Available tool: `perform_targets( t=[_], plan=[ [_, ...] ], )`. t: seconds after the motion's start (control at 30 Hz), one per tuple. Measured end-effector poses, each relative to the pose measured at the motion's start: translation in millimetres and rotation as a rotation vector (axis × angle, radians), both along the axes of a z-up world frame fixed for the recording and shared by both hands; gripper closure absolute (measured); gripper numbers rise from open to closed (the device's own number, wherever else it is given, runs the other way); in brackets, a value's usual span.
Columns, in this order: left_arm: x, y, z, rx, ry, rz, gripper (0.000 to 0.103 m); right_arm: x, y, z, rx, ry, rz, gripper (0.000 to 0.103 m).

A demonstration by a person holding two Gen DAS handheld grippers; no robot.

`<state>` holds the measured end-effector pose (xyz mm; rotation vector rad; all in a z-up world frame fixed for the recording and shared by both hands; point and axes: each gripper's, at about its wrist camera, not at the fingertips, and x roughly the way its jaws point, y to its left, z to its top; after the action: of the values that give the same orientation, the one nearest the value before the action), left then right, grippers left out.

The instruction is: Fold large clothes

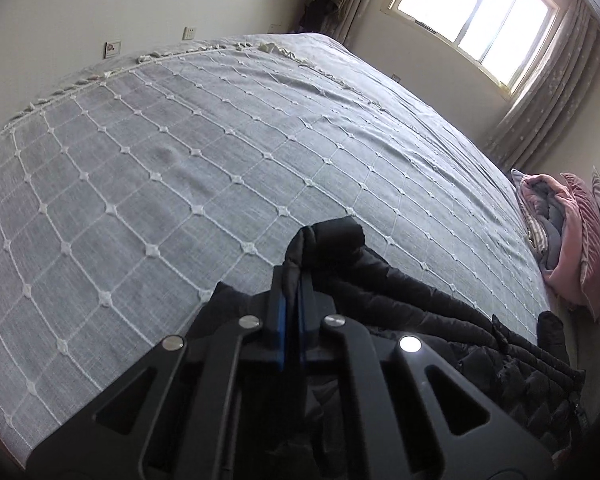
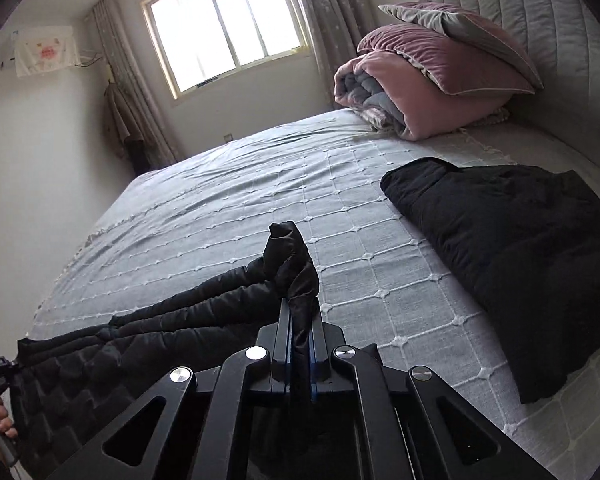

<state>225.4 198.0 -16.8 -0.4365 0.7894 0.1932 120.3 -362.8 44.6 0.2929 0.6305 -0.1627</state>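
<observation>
Here the left claw [image 1: 293, 292] is pinched tight on a bunched corner of the black quilted puffer jacket [image 1: 440, 312], which trails along the near edge of the bed [image 1: 180, 160]. The right claw [image 2: 299, 320] likewise grips a gathered wad of the same jacket [image 2: 172, 312]. It looks light, soft and slippery, likely to sag and slide; hems or shoulder seams seem the safest holds. A folded black garment [image 2: 520, 248] lies toward the headboard [image 2: 540, 20], below the pink quilt [image 2: 400, 96].
</observation>
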Motion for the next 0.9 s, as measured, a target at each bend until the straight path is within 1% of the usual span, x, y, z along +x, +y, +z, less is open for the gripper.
perform_targets(
  t=[0.1, 0.27, 0.33, 0.43, 0.53, 0.6, 0.67, 0.7, 0.73, 0.77, 0.83, 0.9],
  plan=[
    [18.9, -10.8, -13.0, 0.06, 0.015, -0.005, 0.098, 27.3, -4.3, -28.2, -0.028, 0.063, -0.03, 0.098],
    [39.0, -11.4, -54.4, 0.077, 0.09, -0.004, 0.098, 56.2, -21.3, -90.0, 0.017, 0.195, -0.064, 0.098],
    [41.4, -12.8, -67.8, 0.091, 0.11, -0.01, 0.097, 59.2, -19.9, -100.4, 0.003, 0.218, -0.067, 0.098],
    [40.6, -16.1, -77.2, 0.093, 0.119, -0.002, 0.096, 59.6, -15.6, -108.9, -0.033, 0.245, -0.072, 0.098],
    [39.7, -21.9, -80.2, 0.122, 0.118, 0.002, 0.093, 59.4, -11.7, -113.8, -0.071, 0.266, -0.083, 0.097],
    [39.8, -21.4, -81.4, 0.119, 0.122, 0.001, 0.091, 60.7, -10.0, -116.9, -0.089, 0.276, -0.088, 0.096],
    [38.2, -18.1, -79.4, 0.096, 0.122, 0.005, 0.086, 61.4, -12.3, -117.4, -0.073, 0.277, -0.086, 0.094],
    [37.6, -15.1, -77.7, 0.076, 0.131, 0.009, 0.078, 61.6, -14.4, -116.3, -0.057, 0.279, -0.083, 0.093],
    [36.3, -11.7, -74.4, 0.047, 0.137, 0.007, 0.073, 61.8, -18.4, -113.1, -0.031, 0.286, -0.077, 0.091],
    [32.9, -7.5, -68.8, 0.011, 0.129, 0.006, 0.07, 60.8, -20.9, -109.2, -0.011, 0.288, -0.074, 0.09],
    [21.4, -0.7, -54.0, -0.04, 0.083, 0.024, 0.06, 52.3, -27.1, -91.2, 0.045, 0.273, -0.085, 0.089],
    [8.9, -0.1, -35.6, -0.056, 0.04, 0.028, 0.058, 37.2, -26.4, -65.0, 0.073, 0.217, -0.089, 0.084]
  ],
)
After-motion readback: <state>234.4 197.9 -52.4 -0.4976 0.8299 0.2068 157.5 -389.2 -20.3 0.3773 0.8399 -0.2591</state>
